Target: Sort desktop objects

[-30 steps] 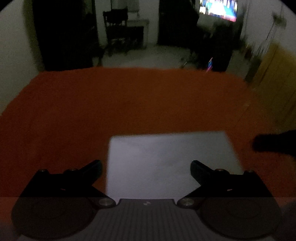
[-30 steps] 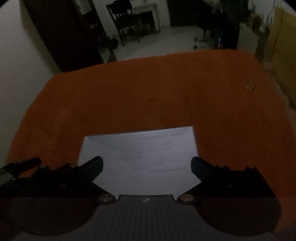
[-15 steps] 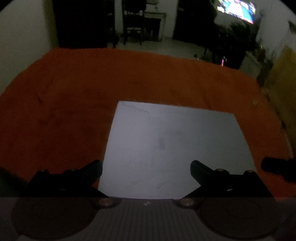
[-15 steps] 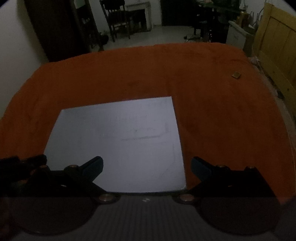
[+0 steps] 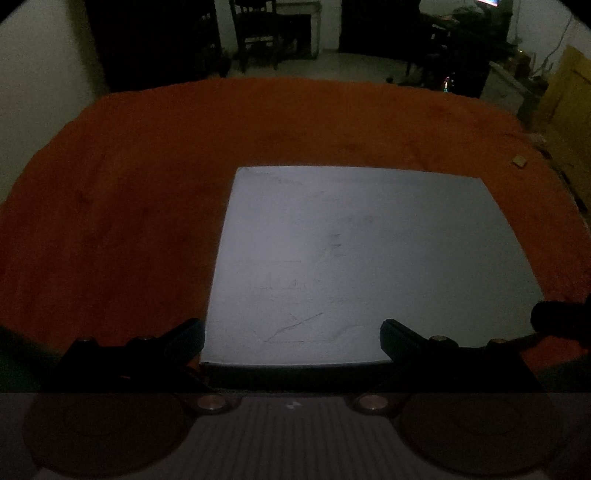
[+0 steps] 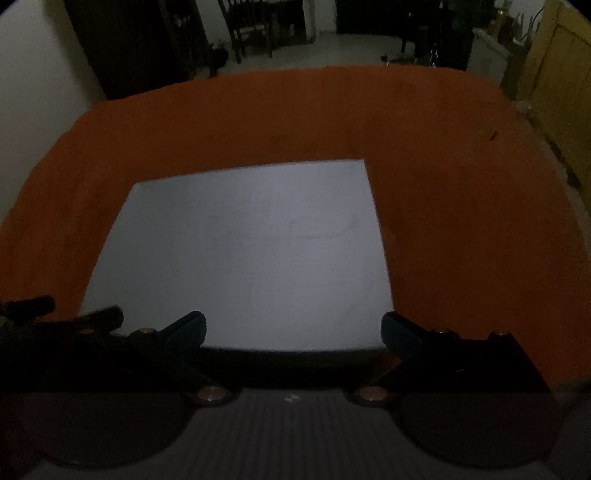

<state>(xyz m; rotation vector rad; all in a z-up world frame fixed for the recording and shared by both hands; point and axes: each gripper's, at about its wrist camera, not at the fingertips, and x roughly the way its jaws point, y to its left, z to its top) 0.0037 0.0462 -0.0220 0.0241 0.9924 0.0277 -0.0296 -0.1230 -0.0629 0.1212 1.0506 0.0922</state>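
A flat pale grey-white board (image 5: 354, 258) with faint pencil marks lies on the orange tablecloth (image 5: 129, 206); it also shows in the right wrist view (image 6: 251, 254). My left gripper (image 5: 291, 336) is open and empty, held over the board's near edge. My right gripper (image 6: 291, 328) is open and empty, also over the near edge. The right gripper's dark tip shows at the right edge of the left wrist view (image 5: 561, 317). The left gripper's fingers show at the left edge of the right wrist view (image 6: 99, 317).
A small tan object (image 5: 519, 161) lies on the cloth at the far right. A dark speck (image 6: 493, 136) lies on the cloth in the right wrist view. Beyond the table stand a dark chair (image 5: 258, 33), dark furniture and a yellow wooden panel (image 6: 557, 85).
Both grippers have risen and pulled back, so more of the board and cloth shows. Both stay open and empty.
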